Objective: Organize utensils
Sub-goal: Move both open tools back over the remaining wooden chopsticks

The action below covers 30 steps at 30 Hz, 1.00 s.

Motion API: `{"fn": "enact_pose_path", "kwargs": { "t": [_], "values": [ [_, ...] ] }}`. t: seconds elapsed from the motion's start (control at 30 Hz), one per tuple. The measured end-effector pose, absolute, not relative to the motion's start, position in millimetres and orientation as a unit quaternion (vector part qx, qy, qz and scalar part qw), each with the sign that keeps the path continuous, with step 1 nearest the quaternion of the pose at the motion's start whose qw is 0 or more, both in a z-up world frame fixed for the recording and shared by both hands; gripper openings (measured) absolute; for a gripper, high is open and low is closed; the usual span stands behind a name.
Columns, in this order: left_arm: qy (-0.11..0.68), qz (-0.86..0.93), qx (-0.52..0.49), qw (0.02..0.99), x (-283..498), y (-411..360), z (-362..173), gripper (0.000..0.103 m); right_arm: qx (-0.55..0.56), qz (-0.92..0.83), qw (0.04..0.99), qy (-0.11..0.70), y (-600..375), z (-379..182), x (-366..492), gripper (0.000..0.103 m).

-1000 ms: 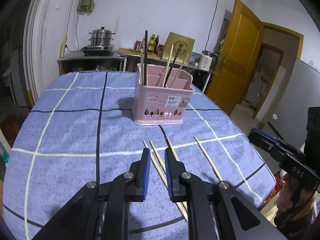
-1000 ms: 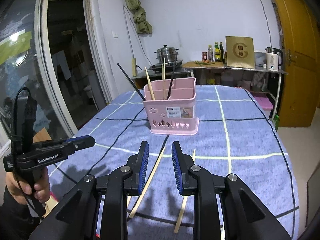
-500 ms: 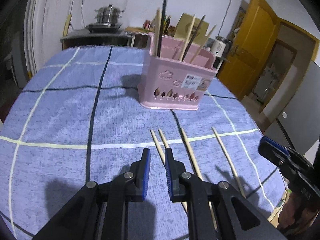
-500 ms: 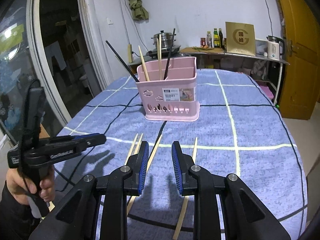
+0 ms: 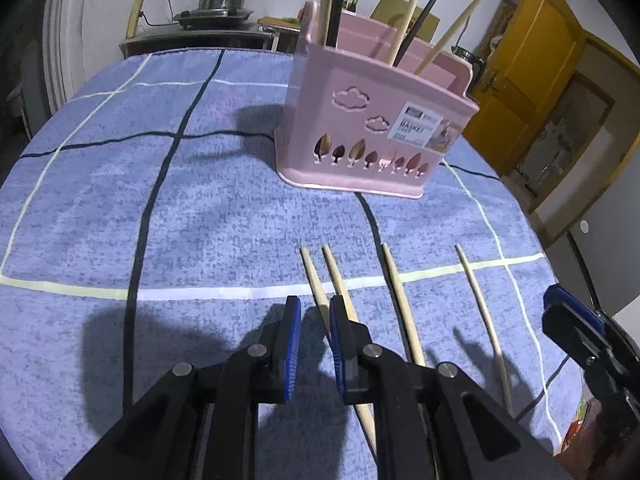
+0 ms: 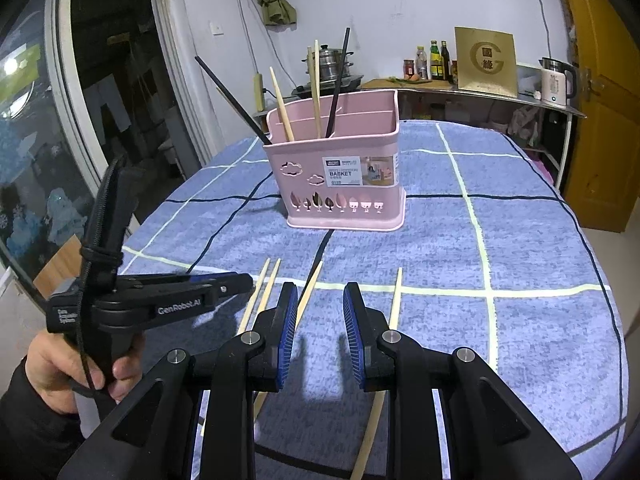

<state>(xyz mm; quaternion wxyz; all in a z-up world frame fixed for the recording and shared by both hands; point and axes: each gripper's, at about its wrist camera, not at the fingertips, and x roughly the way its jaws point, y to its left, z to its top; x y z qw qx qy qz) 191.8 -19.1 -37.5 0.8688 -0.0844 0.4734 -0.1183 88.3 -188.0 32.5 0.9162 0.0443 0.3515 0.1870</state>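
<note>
The left gripper (image 5: pixel 314 312) hung low over the blue checked tablecloth (image 5: pixel 200 220) with its blue-padded jaws apart, straddling the leftmost wooden chopstick (image 5: pixel 314 280), which ran back between them. The right gripper (image 6: pixel 320 300) waited alongside, its jaws also apart and holding nothing, with a chopstick (image 6: pixel 394 300) lying just outside its right finger.

Four loose wooden chopsticks lay on the cloth in front of the pink utensil basket (image 5: pixel 372 132): two close together on the left, one in the middle (image 5: pixel 396 292), and one apart on the right (image 5: pixel 478 300).

Six sticks already stood in the basket, four pale wooden ones and two black ones (image 6: pixel 336 84), all leaning at loose angles.

The chopsticks looked light, stiff and smooth, likely to roll on the nap or pivot in the pads if pinched near an end. A hold near the middle of the shaft would probably balance one best, and because the left pair lay so close, a closing pinch risked catching or nudging the neighbour (image 5: pixel 338 280).
</note>
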Motion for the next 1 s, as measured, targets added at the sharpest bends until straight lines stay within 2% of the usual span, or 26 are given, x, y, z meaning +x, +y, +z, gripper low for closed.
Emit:
{"fn": "enact_pose_path", "kwargs": {
  "t": [0.2,0.33,0.57,0.77,1.0],
  "values": [
    [0.475,-0.116,-0.078,0.869,195.2,-23.4,-42.3,0.016,0.048,0.186,0.914,0.357,-188.8,30.0,92.6,0.024],
    [0.476,-0.117,-0.067,0.869,195.4,-28.6,-41.0,0.023,0.048,0.186,0.913,0.360,-186.6,28.8,94.3,0.024],
    [0.466,-0.113,-0.025,0.877,191.4,-38.4,-41.7,0.024,0.048,0.184,0.912,0.363,-184.5,27.6,95.2,0.024],
    [0.463,-0.121,-0.011,0.878,187.5,-30.4,-41.8,0.014,0.044,0.186,0.910,0.368,-179.8,26.6,97.1,0.024],
    [0.465,-0.136,0.013,0.875,186.7,-17.3,-41.3,0.013,0.039,0.180,0.904,0.386,-173.5,19.9,105.6,0.024]
  ]
}}
